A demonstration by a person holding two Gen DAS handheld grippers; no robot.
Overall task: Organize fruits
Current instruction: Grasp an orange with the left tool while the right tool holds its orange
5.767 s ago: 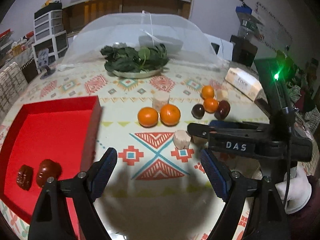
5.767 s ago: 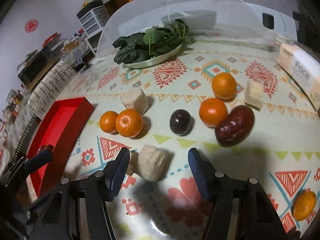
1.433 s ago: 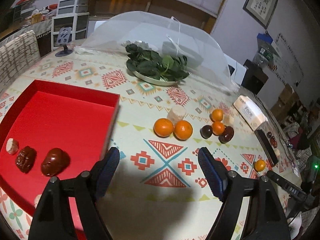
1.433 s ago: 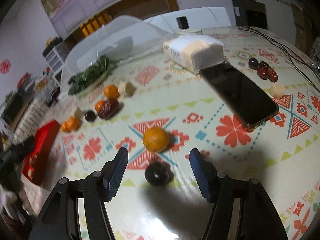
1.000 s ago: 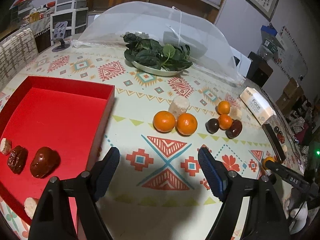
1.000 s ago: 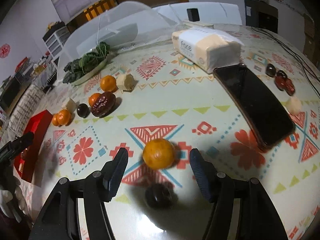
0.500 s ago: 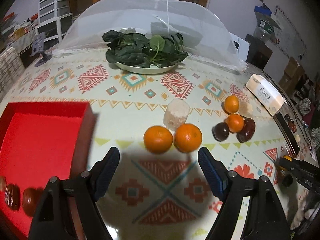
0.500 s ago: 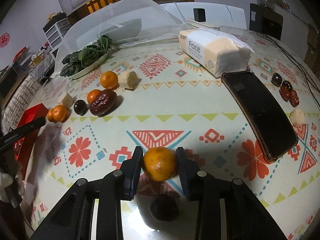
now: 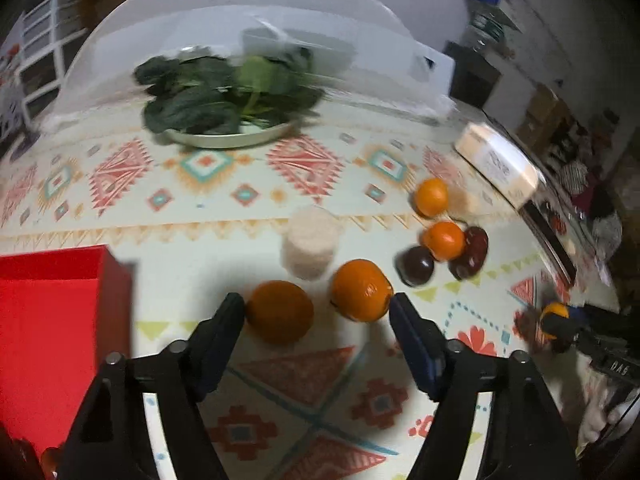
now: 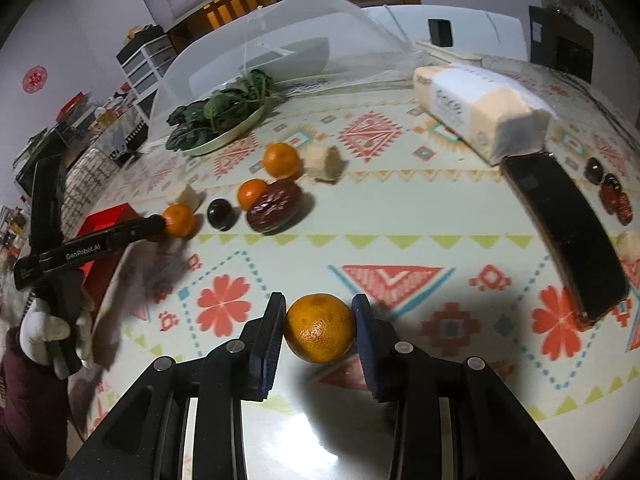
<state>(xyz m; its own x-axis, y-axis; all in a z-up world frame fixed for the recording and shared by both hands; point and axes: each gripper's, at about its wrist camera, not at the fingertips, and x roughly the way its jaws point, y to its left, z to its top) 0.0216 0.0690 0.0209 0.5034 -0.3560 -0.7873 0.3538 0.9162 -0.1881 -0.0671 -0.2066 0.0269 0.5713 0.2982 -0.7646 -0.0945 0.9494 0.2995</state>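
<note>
My right gripper (image 10: 319, 322) is shut on an orange (image 10: 320, 328) and holds it just above the patterned tablecloth; it also shows far right in the left wrist view (image 9: 554, 316). My left gripper (image 9: 316, 316) is open, its jaws straddling two oranges: one (image 9: 280, 316) by the left finger, one (image 9: 362, 290) by the right finger. A red tray (image 9: 52, 320) lies at the left. Further oranges (image 9: 444, 240) (image 9: 430, 196), a dark plum (image 9: 416, 265) and a large red date (image 9: 470, 252) sit to the right.
A pale cut chunk (image 9: 310, 242) stands behind the two oranges. A plate of greens (image 9: 228, 92) sits under a mesh cover (image 9: 248, 20) at the back. A tissue pack (image 10: 480, 108), a black phone (image 10: 568, 228) and small dates (image 10: 612, 196) lie at the right.
My left gripper moved forward and down until its open jaws flank the two oranges. My right gripper closed on its orange and lifted it off the cloth.
</note>
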